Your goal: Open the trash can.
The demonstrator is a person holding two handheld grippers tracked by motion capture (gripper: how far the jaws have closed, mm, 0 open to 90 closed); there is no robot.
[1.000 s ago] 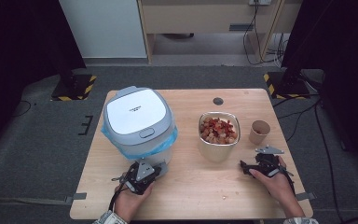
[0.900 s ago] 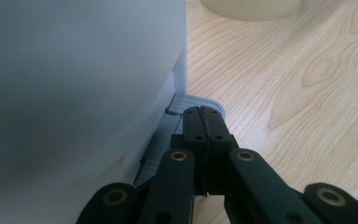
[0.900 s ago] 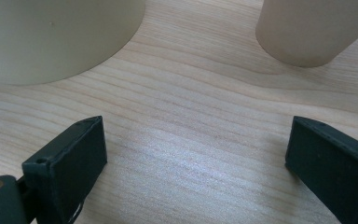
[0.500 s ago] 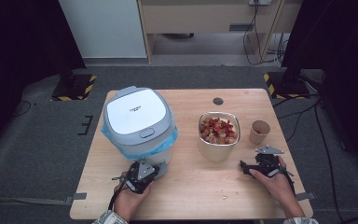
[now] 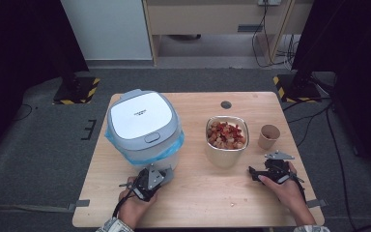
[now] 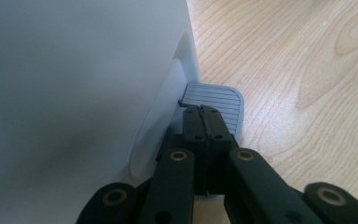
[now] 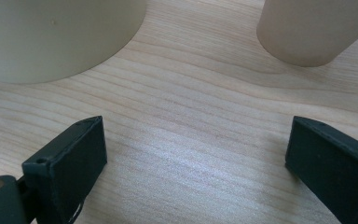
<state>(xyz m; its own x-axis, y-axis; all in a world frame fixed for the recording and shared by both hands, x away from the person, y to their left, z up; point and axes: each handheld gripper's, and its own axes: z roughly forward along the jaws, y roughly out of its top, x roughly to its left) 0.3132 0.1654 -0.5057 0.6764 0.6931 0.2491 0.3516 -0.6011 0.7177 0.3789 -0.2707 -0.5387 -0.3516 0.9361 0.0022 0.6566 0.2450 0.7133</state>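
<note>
Rice cooker [image 5: 144,125], lid down and wrapped in blue film around its body, stood on the left half of the tabletop [image 5: 198,203]. Left hand-held gripper [image 5: 147,180] was clenched with nothing between its jaws, tips against the grey ribbed tab [image 6: 216,105] at the cooker's base. Right hand-held gripper [image 5: 270,170] lay released, jaws wide, near the metal bowl [image 5: 226,135] of red-and-tan food pieces and the paper cup [image 5: 269,137]. Judging by this, work had barely begun: the lid remained to be opened, and neither bowl nor cup was grasped.
</note>
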